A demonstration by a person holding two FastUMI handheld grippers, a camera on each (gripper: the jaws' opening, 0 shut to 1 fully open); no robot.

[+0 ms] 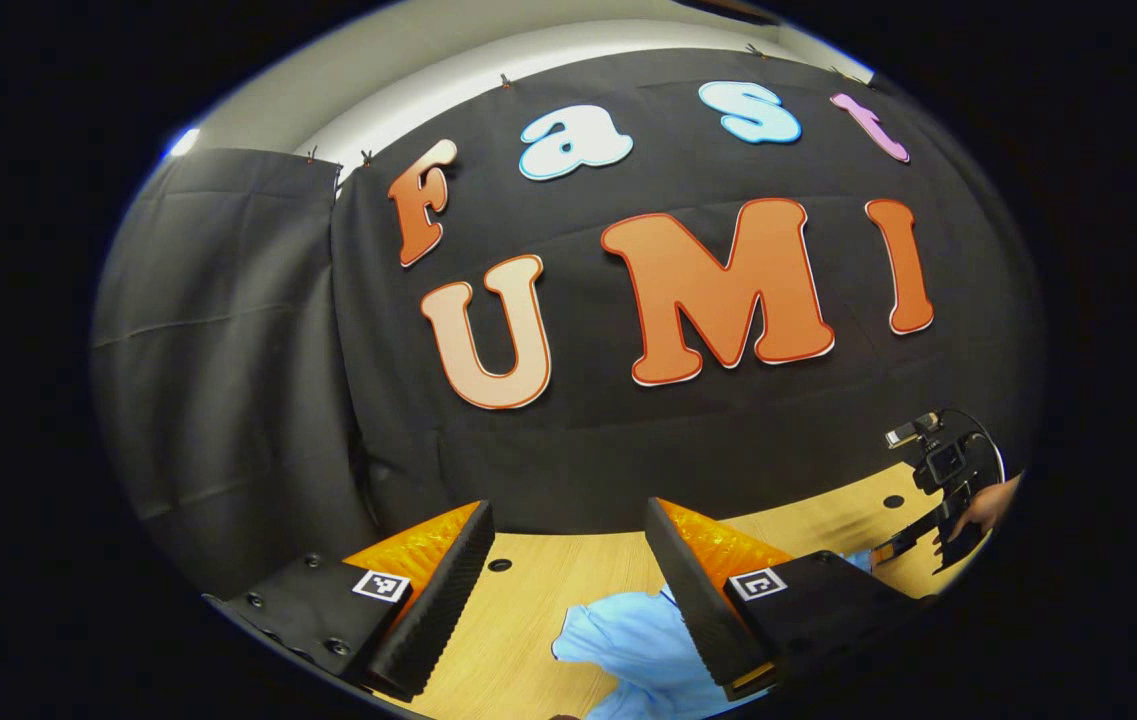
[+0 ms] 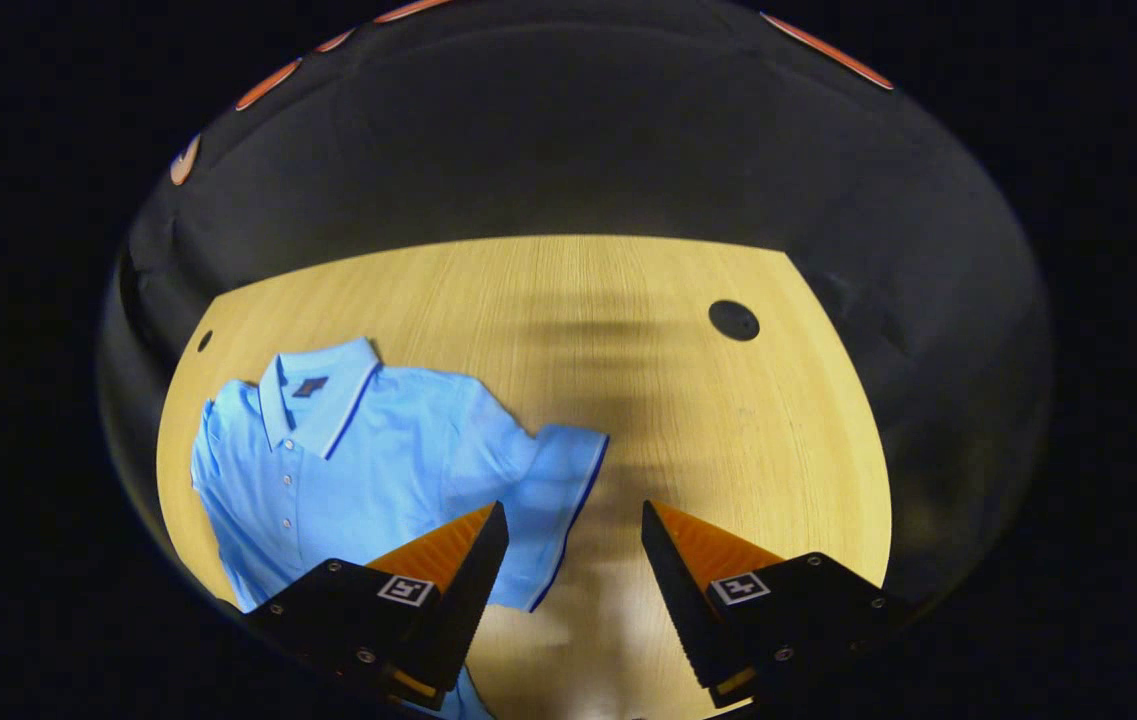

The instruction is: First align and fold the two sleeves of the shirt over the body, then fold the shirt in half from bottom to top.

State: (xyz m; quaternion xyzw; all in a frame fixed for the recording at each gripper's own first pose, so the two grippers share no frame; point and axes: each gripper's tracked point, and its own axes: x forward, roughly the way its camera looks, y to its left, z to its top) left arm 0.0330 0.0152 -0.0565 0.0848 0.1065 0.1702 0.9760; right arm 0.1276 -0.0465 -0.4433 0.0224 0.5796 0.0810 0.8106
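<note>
A light blue polo shirt [image 2: 348,450] lies flat on the wooden table [image 2: 728,420], collar toward the far edge, with one short sleeve [image 2: 553,500] spread out to the right. My right gripper [image 2: 568,560] hovers open above the table, the sleeve's edge lying just beyond its left finger. In the left gripper view my left gripper [image 1: 568,570] stands open and tilted up toward the wall, with a piece of the shirt [image 1: 638,650] on the table below it. The right gripper [image 1: 938,520] and the hand holding it appear farther off at the right there.
Black cloth walls close the booth behind and beside the table. Round cable holes [image 2: 733,320] [image 2: 204,341] sit near the table's far corners. Bare wood lies to the right of the shirt.
</note>
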